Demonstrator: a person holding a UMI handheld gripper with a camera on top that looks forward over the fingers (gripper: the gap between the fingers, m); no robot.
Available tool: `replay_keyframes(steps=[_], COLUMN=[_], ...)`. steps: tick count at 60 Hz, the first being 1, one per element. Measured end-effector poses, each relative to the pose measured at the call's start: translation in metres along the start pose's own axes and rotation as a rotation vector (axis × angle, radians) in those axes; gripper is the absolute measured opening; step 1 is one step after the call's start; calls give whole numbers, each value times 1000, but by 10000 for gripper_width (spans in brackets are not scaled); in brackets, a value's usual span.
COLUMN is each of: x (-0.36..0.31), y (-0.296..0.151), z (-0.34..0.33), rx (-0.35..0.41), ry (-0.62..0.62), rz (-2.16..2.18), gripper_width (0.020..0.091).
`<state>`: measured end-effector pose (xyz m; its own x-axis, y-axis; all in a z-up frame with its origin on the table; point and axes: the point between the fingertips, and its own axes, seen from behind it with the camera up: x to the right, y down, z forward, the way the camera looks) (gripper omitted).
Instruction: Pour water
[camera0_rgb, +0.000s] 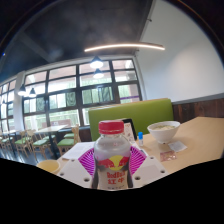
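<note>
Here, going from the left, a yellow cup (48, 166) stands low beside the fingers, while the gripper (113, 166) is clenched on a clear plastic bottle with a white cap and red label (113, 150), its pink pads (88, 160) pressing both sides. Rightward sits a white bowl (163, 129) on the pale table (200, 135). Judged risk: a slick bottle could slip or overshoot when tilted, splashing the table.

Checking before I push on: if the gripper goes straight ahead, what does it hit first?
The bottle already stands between the gripper's fingers, so it would meet that first; whether the pads already press it is unclear.
</note>
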<state>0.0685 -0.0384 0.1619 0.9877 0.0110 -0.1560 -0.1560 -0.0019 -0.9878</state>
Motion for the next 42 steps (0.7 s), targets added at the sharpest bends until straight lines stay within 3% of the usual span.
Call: replay_keyframes(steps=[10,24,29,31,36,42], x=[-17,-13,-16,-15,-14,-1], y=[31,26,30,37,38,23], z=[-1,-6,-5,-5,-12,-35], rx=[-24,-9,-10,-46,-80,-48], ry=[-37,-43,-46,-43,-44,-7], rz=[-130,-123,-126,-145,-151,-128], gripper_width=[399,448,534,589,841,838])
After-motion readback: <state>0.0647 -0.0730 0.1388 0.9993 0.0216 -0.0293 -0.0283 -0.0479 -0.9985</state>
